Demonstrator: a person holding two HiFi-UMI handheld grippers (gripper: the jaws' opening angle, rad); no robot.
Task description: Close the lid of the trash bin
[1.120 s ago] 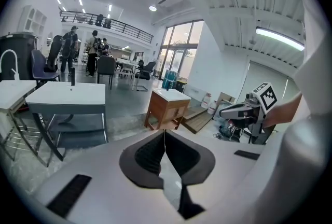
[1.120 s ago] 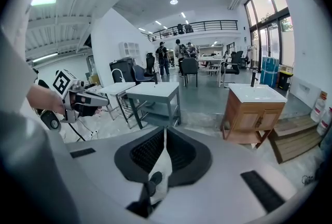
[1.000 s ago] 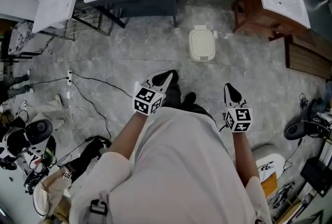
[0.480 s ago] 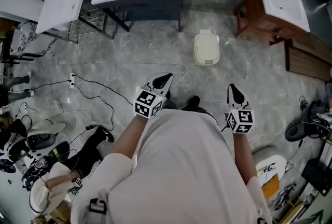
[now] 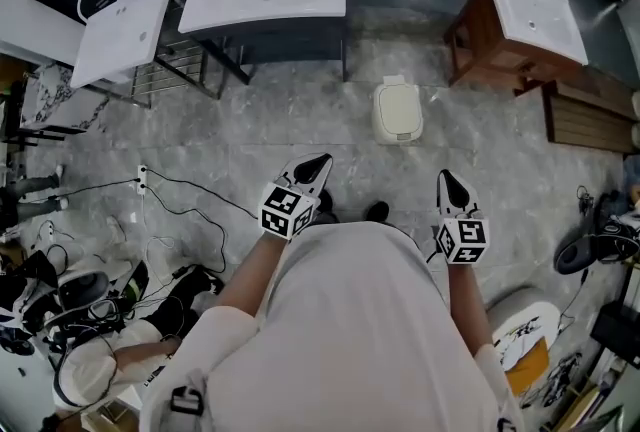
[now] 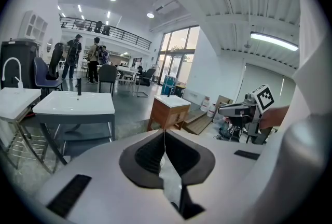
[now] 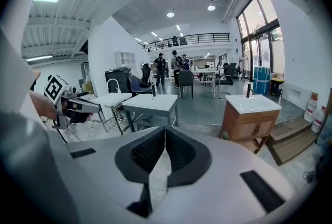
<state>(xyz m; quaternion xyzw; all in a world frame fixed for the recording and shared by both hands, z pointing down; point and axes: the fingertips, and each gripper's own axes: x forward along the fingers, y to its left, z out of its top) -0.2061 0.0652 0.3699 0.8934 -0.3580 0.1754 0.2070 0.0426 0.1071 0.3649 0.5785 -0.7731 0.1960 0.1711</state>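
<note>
Trash bin (image 5: pixel 398 110) stands on the floor (image 5: pixel 250 120) at 12 o'clock, lid down as before; left gripper (image 5: pixel 312 166) and right gripper (image 5: pixel 449 183), jaws clenched empty, have lifted slightly, well apart from it: likely finished

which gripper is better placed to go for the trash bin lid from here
Right, but only narrowly. The trash bin stands on the floor ahead, between the two grippers and a bit nearer the right gripper than the left gripper. Both are shut and empty, so either could push.
</note>
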